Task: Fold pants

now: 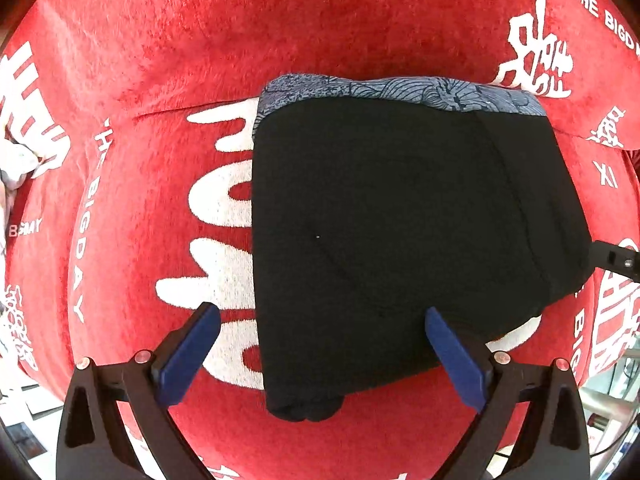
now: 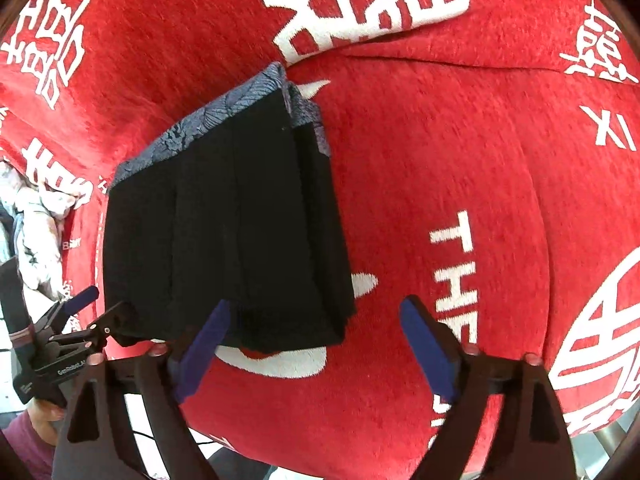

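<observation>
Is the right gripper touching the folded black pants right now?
Cannot tell. In the right wrist view the right gripper stands open and its left finger overlaps the pants edge, so no gap or contact shows plainly.

- Left wrist view: looks steeply down, close above the folded pants (image 1: 400, 240) on the red cloth (image 1: 160, 60).
- Right wrist view: looks steeply down from the pants' (image 2: 224, 232) other side, equally close.
- Shared: pants, red cloth (image 2: 420, 160).

Red plush cloth (image 1: 160, 40) with white lettering covers the table
</observation>
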Demonstrator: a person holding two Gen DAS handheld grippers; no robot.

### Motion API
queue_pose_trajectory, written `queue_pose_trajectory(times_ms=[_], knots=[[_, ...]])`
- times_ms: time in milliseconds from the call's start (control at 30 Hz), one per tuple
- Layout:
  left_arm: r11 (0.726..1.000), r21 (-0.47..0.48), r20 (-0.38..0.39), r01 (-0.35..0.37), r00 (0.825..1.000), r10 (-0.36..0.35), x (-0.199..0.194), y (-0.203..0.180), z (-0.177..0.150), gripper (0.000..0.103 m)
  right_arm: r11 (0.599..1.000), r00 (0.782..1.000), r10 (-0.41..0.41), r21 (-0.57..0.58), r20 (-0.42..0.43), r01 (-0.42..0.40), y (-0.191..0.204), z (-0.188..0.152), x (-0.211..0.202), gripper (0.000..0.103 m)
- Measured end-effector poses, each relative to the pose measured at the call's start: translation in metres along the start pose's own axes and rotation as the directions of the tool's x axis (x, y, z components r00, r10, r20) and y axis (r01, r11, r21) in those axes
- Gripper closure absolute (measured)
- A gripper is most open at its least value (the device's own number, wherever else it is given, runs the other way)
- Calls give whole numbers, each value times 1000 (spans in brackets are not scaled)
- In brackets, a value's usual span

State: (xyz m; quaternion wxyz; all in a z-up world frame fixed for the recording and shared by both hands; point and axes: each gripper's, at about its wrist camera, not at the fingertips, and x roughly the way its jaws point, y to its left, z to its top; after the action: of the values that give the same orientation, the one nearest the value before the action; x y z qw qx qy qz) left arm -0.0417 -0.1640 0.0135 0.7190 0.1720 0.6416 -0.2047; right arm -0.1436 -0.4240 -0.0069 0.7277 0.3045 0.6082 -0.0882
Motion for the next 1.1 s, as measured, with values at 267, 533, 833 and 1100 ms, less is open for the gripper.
queue_pose_trajectory(times_ms=[267, 533, 833, 1100], knots=[[1000, -14, -22, 18, 1000, -18, 6, 4, 4, 1, 999, 999, 40, 17, -29, -40, -5, 3, 3, 0], [997, -36, -51, 64, 997, -65, 14, 13, 10, 1, 997, 996, 60, 42, -62, -57, -12, -1, 9, 0], [986, -109, -83, 130, 987, -140, 25, 33, 24, 1, 994, 992, 88, 75, -92, -82, -22, -3, 16, 0], [976, -122, -73, 182, 979, -192, 30, 49, 40, 1, 989, 983, 142, 68, -117, -135, -27, 8, 20, 0]])
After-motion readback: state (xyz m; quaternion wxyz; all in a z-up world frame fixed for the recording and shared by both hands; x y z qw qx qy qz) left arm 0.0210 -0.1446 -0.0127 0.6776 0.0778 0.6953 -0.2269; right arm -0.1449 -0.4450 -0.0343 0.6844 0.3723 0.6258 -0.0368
